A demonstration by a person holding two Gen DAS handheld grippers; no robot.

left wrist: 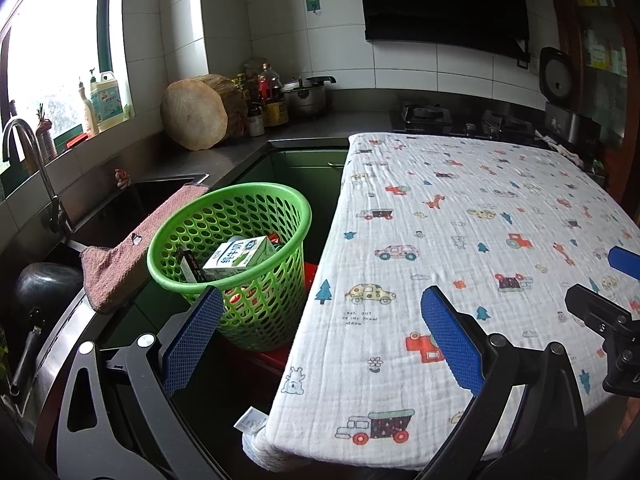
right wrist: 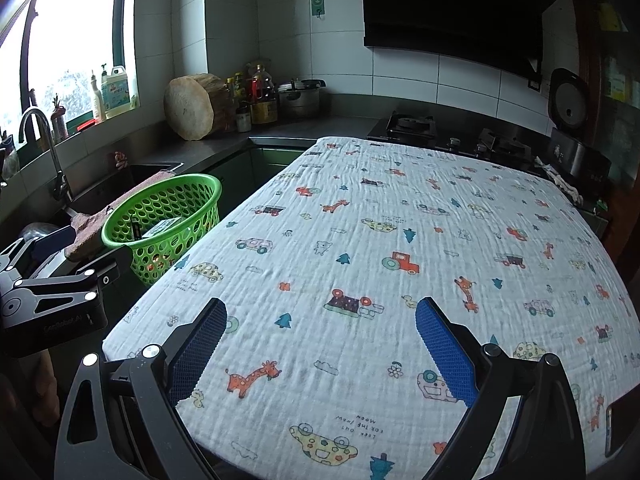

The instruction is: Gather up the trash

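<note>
- While both tools hang above the table, the left gripper [left wrist: 320,320] has its jaws spread wide, holding nothing.
- Ahead and left of its left finger, just beside the table edge: green basket [left wrist: 228,216], holding a milk carton [left wrist: 240,258] and other trash.
- Pink cloth [left wrist: 120,268], draped over the sink edge, touching the basket's left rim.
- Right gripper [right wrist: 318,330]: jaws likewise spread, empty, over the printed tablecloth [right wrist: 400,220].
- Basket [right wrist: 164,208] lies far left of this gripper.
</note>
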